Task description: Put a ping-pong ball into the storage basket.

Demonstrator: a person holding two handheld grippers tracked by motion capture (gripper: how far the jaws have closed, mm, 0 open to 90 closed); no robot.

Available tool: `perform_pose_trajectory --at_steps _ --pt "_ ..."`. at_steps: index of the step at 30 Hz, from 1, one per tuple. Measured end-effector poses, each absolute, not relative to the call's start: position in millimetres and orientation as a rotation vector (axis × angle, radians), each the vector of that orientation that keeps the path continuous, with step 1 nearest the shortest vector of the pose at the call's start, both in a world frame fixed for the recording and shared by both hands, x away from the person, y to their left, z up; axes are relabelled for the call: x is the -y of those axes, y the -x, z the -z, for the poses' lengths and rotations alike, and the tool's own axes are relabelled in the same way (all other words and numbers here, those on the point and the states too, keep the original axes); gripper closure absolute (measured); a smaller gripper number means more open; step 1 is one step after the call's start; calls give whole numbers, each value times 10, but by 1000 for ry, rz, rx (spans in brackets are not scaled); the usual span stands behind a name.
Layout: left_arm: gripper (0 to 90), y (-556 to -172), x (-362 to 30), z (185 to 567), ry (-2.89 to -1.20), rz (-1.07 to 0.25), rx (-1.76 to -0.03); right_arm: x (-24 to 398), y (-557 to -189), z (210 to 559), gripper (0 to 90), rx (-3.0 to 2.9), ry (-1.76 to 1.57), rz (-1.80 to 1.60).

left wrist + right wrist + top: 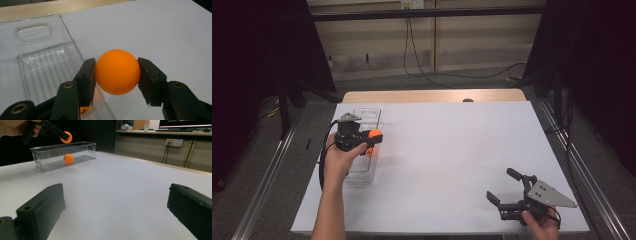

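white table (452, 150), left gripper (117, 72) fingers clamped on orange ball (117, 71) beside clear bin (37, 62), right gripper (506, 189) fingers wide apart, empty

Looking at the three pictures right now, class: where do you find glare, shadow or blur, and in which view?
High view: dim and grainy, black curtains at the sides, a soft shadow beside the clear plastic bin. Left gripper view: the orange ball in the left tool is sharp, with glare streaks on the bin's ribbed floor. Right gripper view: the right tool is close and soft, and the far monitor glares.
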State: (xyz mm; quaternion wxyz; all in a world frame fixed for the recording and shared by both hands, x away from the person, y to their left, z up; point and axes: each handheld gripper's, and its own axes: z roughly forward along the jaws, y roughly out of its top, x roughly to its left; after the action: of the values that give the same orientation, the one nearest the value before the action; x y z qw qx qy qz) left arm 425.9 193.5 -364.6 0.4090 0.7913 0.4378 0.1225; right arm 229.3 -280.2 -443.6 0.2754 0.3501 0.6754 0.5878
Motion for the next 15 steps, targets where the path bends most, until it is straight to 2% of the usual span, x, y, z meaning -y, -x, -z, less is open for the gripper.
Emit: perform_pose_trajectory --at_steps 15 --pt "508 -4280 -2036 3675 -1989 -376 -1153 2798 -2298 4441 8 -1819 -940 -1577"
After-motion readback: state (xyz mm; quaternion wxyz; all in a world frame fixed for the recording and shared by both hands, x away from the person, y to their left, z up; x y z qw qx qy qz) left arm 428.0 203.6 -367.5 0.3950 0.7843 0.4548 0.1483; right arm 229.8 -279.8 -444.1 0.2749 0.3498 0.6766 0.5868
